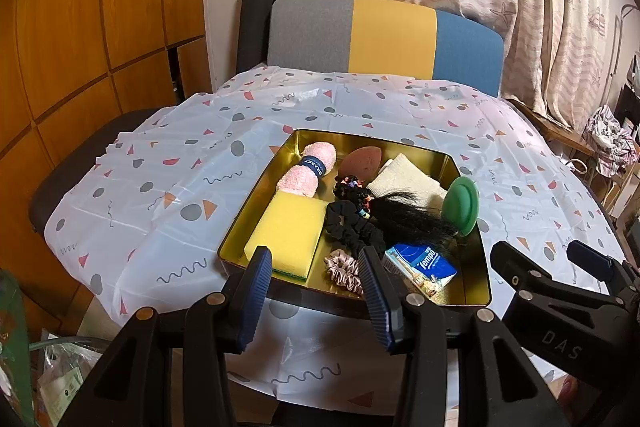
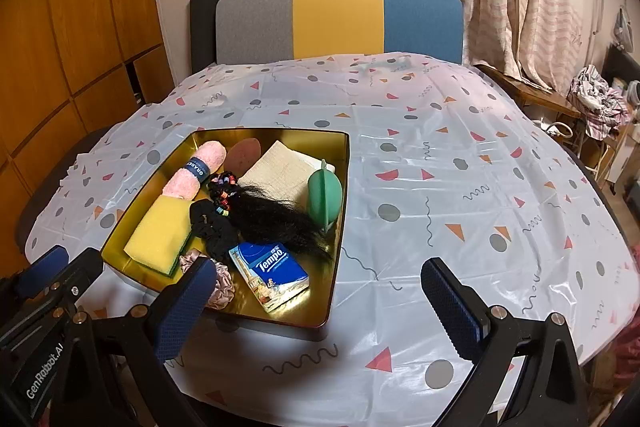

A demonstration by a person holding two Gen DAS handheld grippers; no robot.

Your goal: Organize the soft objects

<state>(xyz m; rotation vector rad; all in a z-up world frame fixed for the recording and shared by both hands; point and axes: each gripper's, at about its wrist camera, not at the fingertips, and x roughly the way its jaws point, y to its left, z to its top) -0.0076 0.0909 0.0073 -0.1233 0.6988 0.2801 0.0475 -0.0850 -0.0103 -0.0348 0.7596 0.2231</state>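
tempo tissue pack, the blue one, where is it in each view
Left wrist: blue Tempo tissue pack lies right of centre, low, in the gold tin tray's near right corner.
Right wrist: same pack left of centre, low.
Shared landmark: green round silicone pad standing behind it.

From here, my left hand-held gripper (image 1: 316,291) covers part of the pink scrunchie (image 1: 345,269) and the yellow sponge's (image 1: 286,233) near corner. The brown sponge (image 2: 243,153) sits half-hidden behind the hair ties (image 2: 224,187). The towel band's (image 1: 313,165) lettering reads incompletely.
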